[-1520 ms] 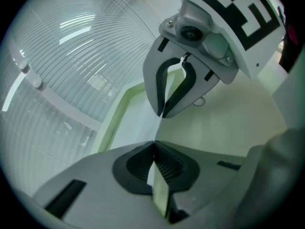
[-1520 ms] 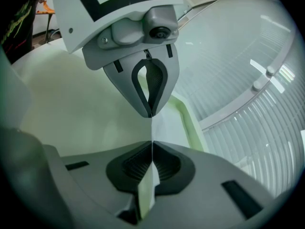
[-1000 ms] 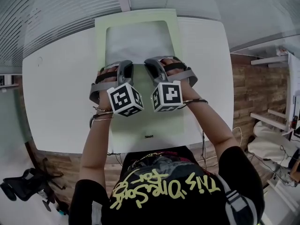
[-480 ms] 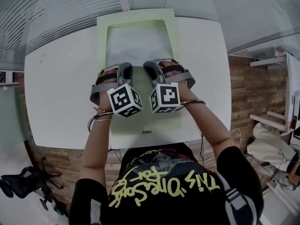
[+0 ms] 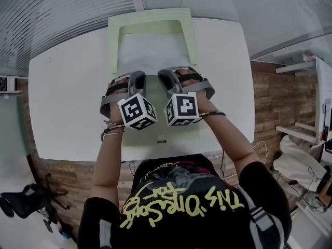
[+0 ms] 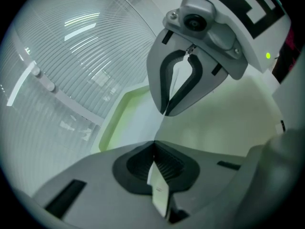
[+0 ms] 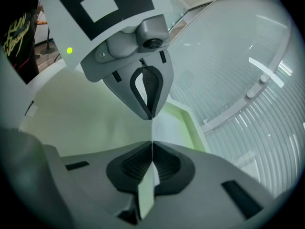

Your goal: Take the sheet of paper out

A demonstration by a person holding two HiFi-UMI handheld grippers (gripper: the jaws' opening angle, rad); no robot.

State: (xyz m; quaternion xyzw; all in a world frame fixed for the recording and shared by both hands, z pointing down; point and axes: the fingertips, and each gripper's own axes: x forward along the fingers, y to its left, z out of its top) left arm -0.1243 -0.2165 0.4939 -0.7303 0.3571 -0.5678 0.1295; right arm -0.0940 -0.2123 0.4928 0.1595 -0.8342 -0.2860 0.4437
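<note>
— What are you holding?
— My left gripper point(image 6: 153, 150) and right gripper point(image 7: 152, 149) are side by side, both clamped tight on one thin pale edge. I judge it's the sheet of paper point(image 5: 150, 48), which runs toward 12 o'clock inside the green folder point(image 5: 150, 15).
— And next?
— I'm mid-extraction, I think. I draw evenly toward 6 o'clock, though the folder may drag along.

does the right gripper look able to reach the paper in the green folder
Likely yes: the right gripper is shut on a thin sheet at the green folder, with nothing else in the way.
</note>
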